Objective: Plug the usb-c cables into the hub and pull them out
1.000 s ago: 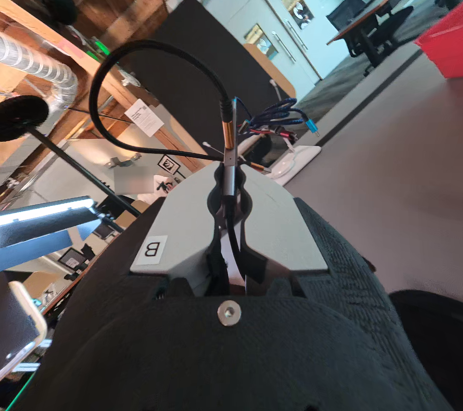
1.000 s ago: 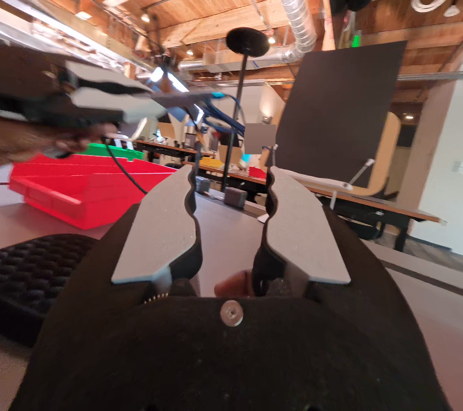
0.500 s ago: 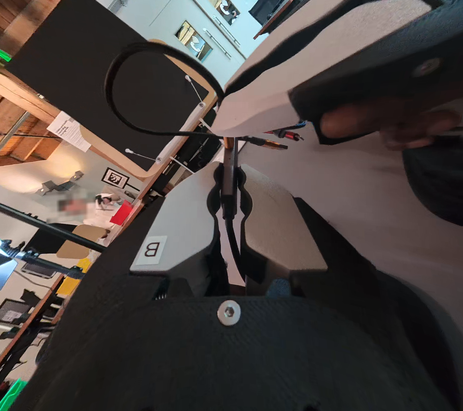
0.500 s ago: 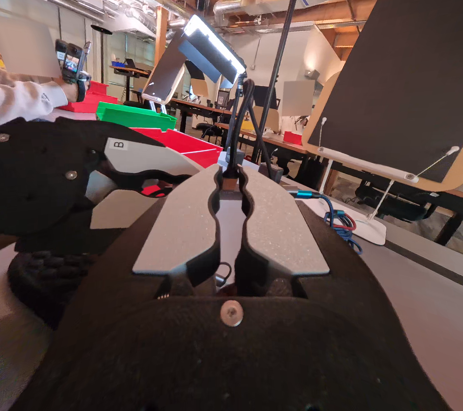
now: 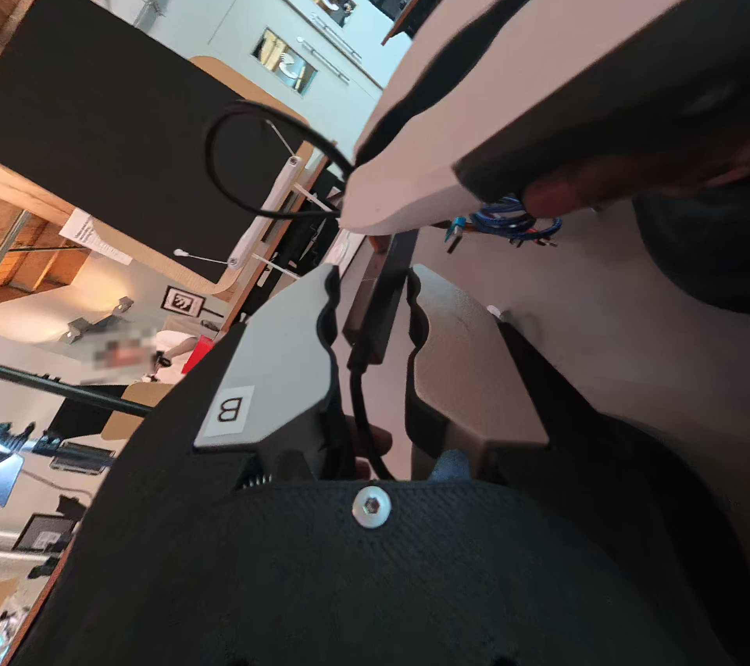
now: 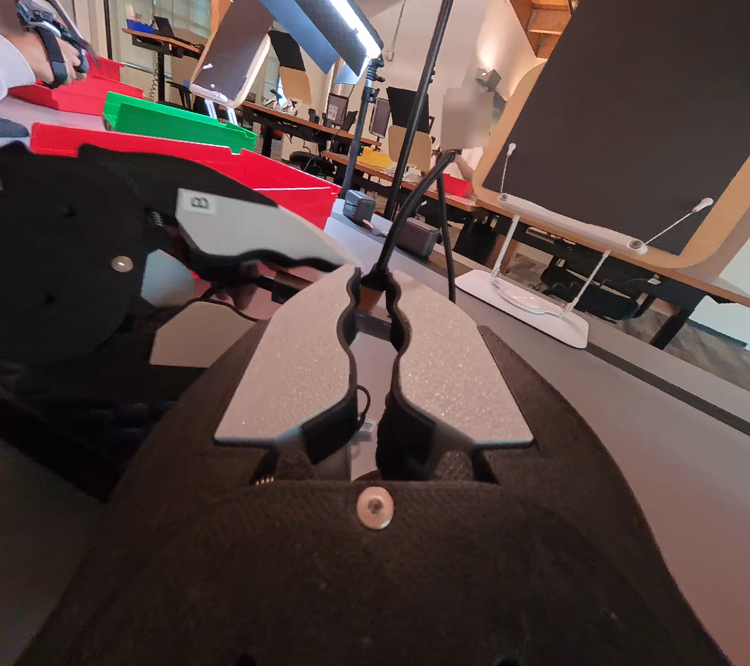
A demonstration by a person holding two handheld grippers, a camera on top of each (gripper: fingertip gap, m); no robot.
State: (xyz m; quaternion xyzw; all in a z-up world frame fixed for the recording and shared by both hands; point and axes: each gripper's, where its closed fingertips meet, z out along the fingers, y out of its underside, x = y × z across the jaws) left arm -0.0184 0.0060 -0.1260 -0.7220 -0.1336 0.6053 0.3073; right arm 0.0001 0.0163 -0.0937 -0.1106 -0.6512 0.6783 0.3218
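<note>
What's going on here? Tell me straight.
A person works two handheld grippers. The right gripper is shut on the copper-collared plug of the black usb-c cable, at the end of the hub. The left gripper stands open around the hub, not clamping it. Whether the plug is seated is unclear.

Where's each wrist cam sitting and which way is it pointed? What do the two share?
Left wrist view: on the left gripper, rolled sideways, looking along the table at the hub between its open fingers; a finger shows underneath.
Right wrist view: on the right gripper, low over the table, facing the black board; shut on the copper plug.
Shared: each sees the other gripper, the plug and the black cable.
</note>
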